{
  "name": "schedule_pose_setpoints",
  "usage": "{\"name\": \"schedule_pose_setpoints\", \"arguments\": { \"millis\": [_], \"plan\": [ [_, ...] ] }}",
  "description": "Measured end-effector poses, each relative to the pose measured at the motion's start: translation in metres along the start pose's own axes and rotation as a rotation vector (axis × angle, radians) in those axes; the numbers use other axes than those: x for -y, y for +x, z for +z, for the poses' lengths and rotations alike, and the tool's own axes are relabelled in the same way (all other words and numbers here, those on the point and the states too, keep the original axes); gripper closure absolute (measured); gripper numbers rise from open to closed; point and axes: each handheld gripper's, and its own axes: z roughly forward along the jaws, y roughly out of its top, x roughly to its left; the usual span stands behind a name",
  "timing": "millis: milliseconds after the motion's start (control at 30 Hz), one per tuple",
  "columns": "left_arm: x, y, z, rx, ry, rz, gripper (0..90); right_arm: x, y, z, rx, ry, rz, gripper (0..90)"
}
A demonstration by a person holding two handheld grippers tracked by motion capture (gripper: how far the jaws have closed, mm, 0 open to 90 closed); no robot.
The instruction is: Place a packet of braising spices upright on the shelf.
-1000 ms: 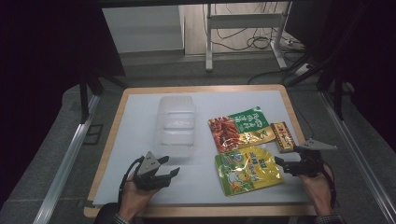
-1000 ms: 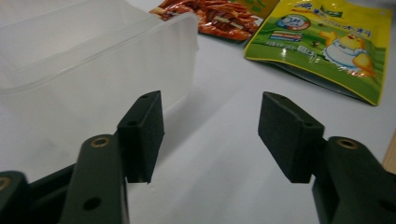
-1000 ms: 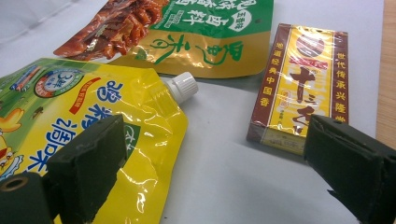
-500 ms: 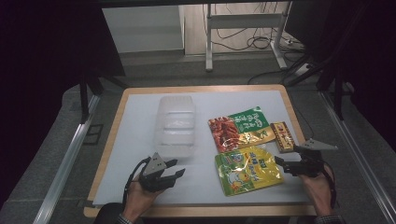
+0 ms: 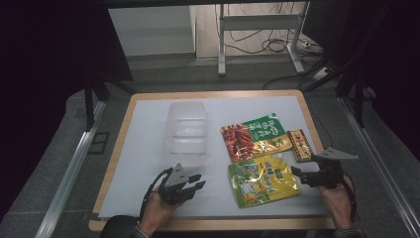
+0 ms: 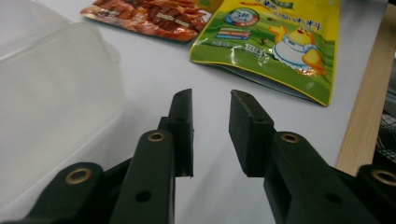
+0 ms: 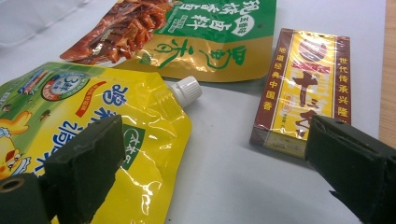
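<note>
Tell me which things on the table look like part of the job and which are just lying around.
Likely in play: yellow spouted pouch, small yellow box, red-green snack bag, clear plastic container.
Just around: floor cables, metal stand.

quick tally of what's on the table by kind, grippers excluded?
Pouches: 2, the yellow spouted pouch and the red-green snack pouch
Boxes: 1, the small red-yellow box
Clear plastic containers: 1, the clear container
Total: 4
</note>
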Motion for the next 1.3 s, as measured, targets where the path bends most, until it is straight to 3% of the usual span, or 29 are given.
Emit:
{"name": "schedule_pose_setpoints", "arguments": {
  "millis": [400,800,1033,1300],
  "plan": [
    [-0.009,-0.009,0.017,0.012,0.005,0.046,89.2,0.000,0.001,0.001,0.000,0.005,0.001,5.0],
    [-0.018,-0.014,0.033,0.045,0.000,0.060,89.7,-0.001,0.002,-0.001,0.000,0.006,0.000,5.0],
    [-0.025,-0.016,0.050,0.083,0.006,0.061,89.6,-0.001,0.003,-0.001,-0.001,0.009,0.002,5.0],
    [-0.033,-0.020,0.069,0.095,0.010,0.071,89.6,-0.001,0.004,-0.001,-0.005,0.015,-0.002,5.0]
  ]
}}
